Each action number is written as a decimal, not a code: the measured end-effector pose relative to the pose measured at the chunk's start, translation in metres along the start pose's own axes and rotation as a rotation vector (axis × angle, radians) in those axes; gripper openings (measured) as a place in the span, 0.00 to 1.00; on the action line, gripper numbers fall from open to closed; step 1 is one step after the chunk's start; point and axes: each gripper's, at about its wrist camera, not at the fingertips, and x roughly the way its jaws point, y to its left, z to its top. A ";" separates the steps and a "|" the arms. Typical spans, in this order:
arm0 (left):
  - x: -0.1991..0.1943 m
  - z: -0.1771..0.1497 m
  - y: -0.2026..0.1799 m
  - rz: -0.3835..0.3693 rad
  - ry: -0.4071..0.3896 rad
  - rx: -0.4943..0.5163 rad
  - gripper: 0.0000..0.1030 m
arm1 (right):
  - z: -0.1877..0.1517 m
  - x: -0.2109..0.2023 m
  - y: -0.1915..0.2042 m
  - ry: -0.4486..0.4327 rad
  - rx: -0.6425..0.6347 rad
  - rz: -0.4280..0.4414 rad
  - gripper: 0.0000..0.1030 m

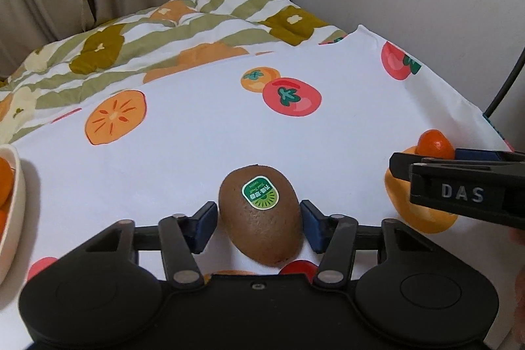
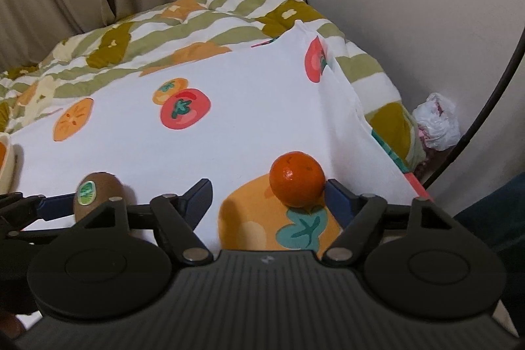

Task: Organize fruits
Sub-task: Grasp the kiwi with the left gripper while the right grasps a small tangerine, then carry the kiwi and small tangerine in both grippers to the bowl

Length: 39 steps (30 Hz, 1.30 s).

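Observation:
A brown kiwi (image 1: 262, 228) with a green sticker lies on the fruit-print white cloth (image 1: 203, 153). My left gripper (image 1: 258, 209) straddles it, and its blue pads rest against both of the kiwi's sides. An orange mandarin (image 2: 297, 179) sits on the cloth near the right edge. My right gripper (image 2: 268, 183) stands open around it: the right pad touches the fruit, while the left pad is well clear of it. The right wrist view also shows the kiwi (image 2: 98, 192) at the left. In the left wrist view the mandarin (image 1: 432, 143) peeks out behind the right gripper's fingers (image 1: 459, 173).
A cream bowl (image 1: 14, 205) holding orange fruit stands at the cloth's left edge. Behind the cloth lies a striped quilt (image 1: 210, 22), with curtains and a wall beyond. The cloth drops off at the right, where a plastic bag (image 2: 436, 120) and a black cable (image 2: 485, 107) sit.

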 end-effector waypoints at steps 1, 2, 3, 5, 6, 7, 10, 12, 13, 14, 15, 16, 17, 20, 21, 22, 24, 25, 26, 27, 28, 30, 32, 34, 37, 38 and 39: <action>0.000 0.000 0.000 -0.004 0.001 -0.002 0.55 | 0.000 0.001 0.000 -0.003 -0.004 -0.007 0.85; 0.000 0.000 0.000 -0.004 0.000 0.002 0.55 | 0.000 0.002 0.001 -0.006 -0.008 -0.014 0.84; 0.000 0.000 -0.001 -0.004 -0.001 0.005 0.54 | 0.000 0.003 0.002 -0.009 -0.012 -0.020 0.83; 0.000 0.000 -0.001 -0.006 -0.001 0.003 0.53 | 0.001 0.005 0.003 -0.012 -0.023 -0.032 0.81; 0.000 0.001 -0.001 -0.008 0.000 0.002 0.53 | 0.002 0.006 0.003 -0.015 -0.032 -0.042 0.80; 0.000 0.001 0.000 -0.011 0.001 0.001 0.53 | 0.003 0.007 0.004 -0.016 -0.046 -0.053 0.75; 0.000 0.002 0.001 -0.016 0.005 0.000 0.52 | 0.004 0.012 0.004 -0.011 -0.075 -0.067 0.68; -0.001 0.002 0.002 -0.016 0.006 0.000 0.52 | 0.004 0.014 0.005 -0.010 -0.095 -0.075 0.65; -0.001 0.002 0.001 -0.014 0.006 -0.001 0.52 | 0.003 0.014 0.005 -0.011 -0.104 -0.078 0.65; -0.001 0.002 0.002 -0.014 0.006 -0.001 0.52 | 0.003 0.015 0.006 -0.012 -0.113 -0.082 0.64; -0.001 0.001 0.002 -0.014 0.007 -0.001 0.52 | 0.003 0.015 0.007 -0.014 -0.119 -0.086 0.63; -0.001 0.002 0.002 -0.014 0.006 -0.002 0.52 | 0.002 0.015 0.007 -0.016 -0.128 -0.090 0.61; -0.002 0.001 0.003 -0.014 0.006 -0.004 0.52 | 0.002 0.016 0.007 -0.018 -0.135 -0.095 0.58; -0.004 0.001 0.004 -0.013 0.001 -0.010 0.52 | 0.003 0.016 0.004 -0.024 -0.147 -0.093 0.53; -0.005 0.000 0.005 -0.012 -0.002 -0.012 0.52 | 0.003 0.016 0.005 -0.024 -0.151 -0.092 0.53; -0.006 0.000 0.005 -0.011 -0.004 -0.014 0.52 | 0.003 0.017 0.005 -0.025 -0.156 -0.093 0.53; -0.007 0.000 0.006 -0.011 -0.008 -0.018 0.52 | 0.004 0.016 0.004 -0.028 -0.152 -0.078 0.52; -0.009 0.000 0.006 -0.010 -0.011 -0.020 0.52 | 0.004 0.016 0.003 -0.029 -0.146 -0.068 0.52; -0.011 0.000 0.006 -0.008 -0.015 -0.022 0.52 | 0.005 0.015 0.002 -0.030 -0.141 -0.057 0.52; -0.013 0.000 0.007 -0.006 -0.020 -0.024 0.52 | 0.005 0.014 0.002 -0.032 -0.139 -0.046 0.52; -0.015 0.000 0.009 -0.005 -0.024 -0.027 0.52 | 0.006 0.013 0.002 -0.033 -0.139 -0.036 0.52; -0.020 0.001 0.011 0.000 -0.034 -0.036 0.52 | 0.008 0.009 0.005 -0.037 -0.138 -0.014 0.52; -0.026 0.002 0.015 0.009 -0.046 -0.047 0.52 | 0.010 0.004 0.010 -0.048 -0.149 0.003 0.52; -0.034 0.003 0.021 0.019 -0.061 -0.061 0.52 | 0.013 -0.002 0.016 -0.059 -0.154 0.025 0.52; -0.046 0.005 0.031 0.034 -0.085 -0.084 0.52 | 0.019 -0.013 0.029 -0.073 -0.172 0.060 0.52; -0.051 0.005 0.034 0.041 -0.094 -0.090 0.52 | 0.021 -0.016 0.035 -0.080 -0.181 0.074 0.52; -0.056 0.005 0.039 0.051 -0.103 -0.096 0.52 | 0.023 -0.019 0.041 -0.085 -0.192 0.088 0.52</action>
